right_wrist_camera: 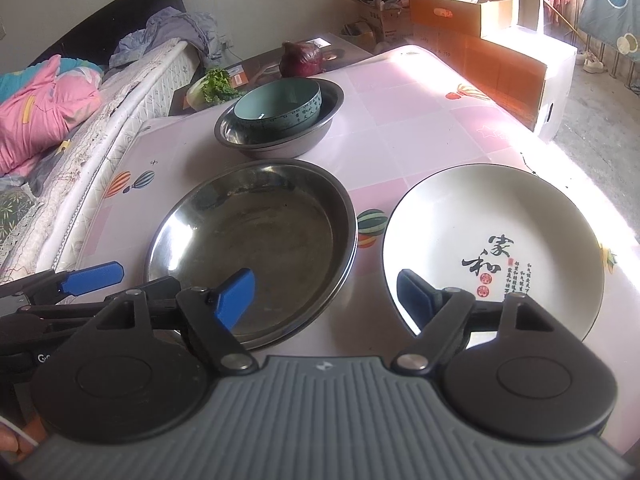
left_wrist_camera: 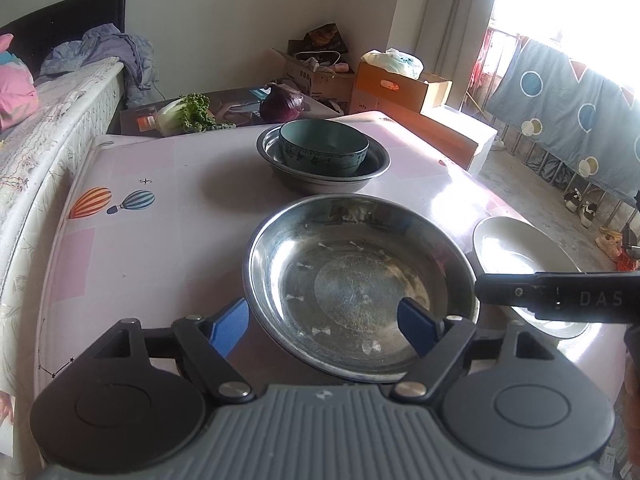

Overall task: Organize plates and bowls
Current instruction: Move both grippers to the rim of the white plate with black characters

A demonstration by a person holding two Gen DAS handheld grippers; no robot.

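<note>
A wide steel plate (left_wrist_camera: 352,276) (right_wrist_camera: 256,248) lies near the table's front. My left gripper (left_wrist_camera: 324,326) is open, one finger outside its near rim and one above its inside. A white plate (right_wrist_camera: 492,248) (left_wrist_camera: 516,252) with black characters lies to its right. My right gripper (right_wrist_camera: 326,296) is open and empty, its right finger above the white plate's near rim, its left finger above the steel plate. A teal bowl (left_wrist_camera: 323,146) (right_wrist_camera: 280,106) sits inside a steel basin (left_wrist_camera: 324,178) (right_wrist_camera: 276,136) further back.
The table (left_wrist_camera: 168,208) has a pink patterned cloth. A bed (left_wrist_camera: 44,120) runs along its left side. Behind it, a low surface holds greens (left_wrist_camera: 188,114) and a purple cabbage (left_wrist_camera: 282,104). Cardboard boxes (left_wrist_camera: 400,88) stand at the back right.
</note>
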